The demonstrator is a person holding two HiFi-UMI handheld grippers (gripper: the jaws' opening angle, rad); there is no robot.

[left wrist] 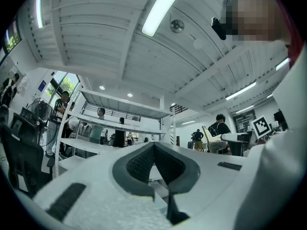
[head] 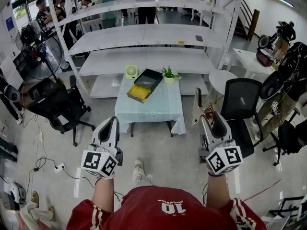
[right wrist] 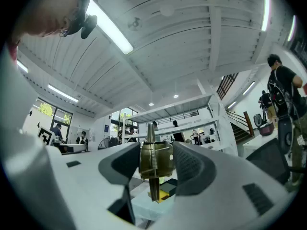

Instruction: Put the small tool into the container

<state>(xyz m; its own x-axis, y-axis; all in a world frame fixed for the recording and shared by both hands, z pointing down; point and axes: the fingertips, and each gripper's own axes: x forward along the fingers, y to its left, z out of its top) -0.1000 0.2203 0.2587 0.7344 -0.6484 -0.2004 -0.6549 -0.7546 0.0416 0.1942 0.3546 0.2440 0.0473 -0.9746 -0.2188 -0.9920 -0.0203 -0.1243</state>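
A small brass tool (right wrist: 154,159) with a round knurled body and a thin blade stands upright between the jaws of my right gripper (right wrist: 154,151), which is shut on it. In the head view this gripper (head: 209,122) is held close to the body, well short of the table. The container, a black box (head: 154,74) with a yellow tray (head: 137,93) at its front, lies on the table with the pale blue cloth (head: 158,110). Under the tool, the black box (right wrist: 173,182) also shows in the right gripper view. My left gripper (head: 111,122) (left wrist: 153,145) is shut and holds nothing.
A small green device (head: 131,71) and a potted plant (head: 169,75) stand at the table's far end. White shelving (head: 144,35) rises behind it. Black office chairs (head: 57,104) (head: 242,104) flank the table, cables lie on the floor at left, and people stand in the background.
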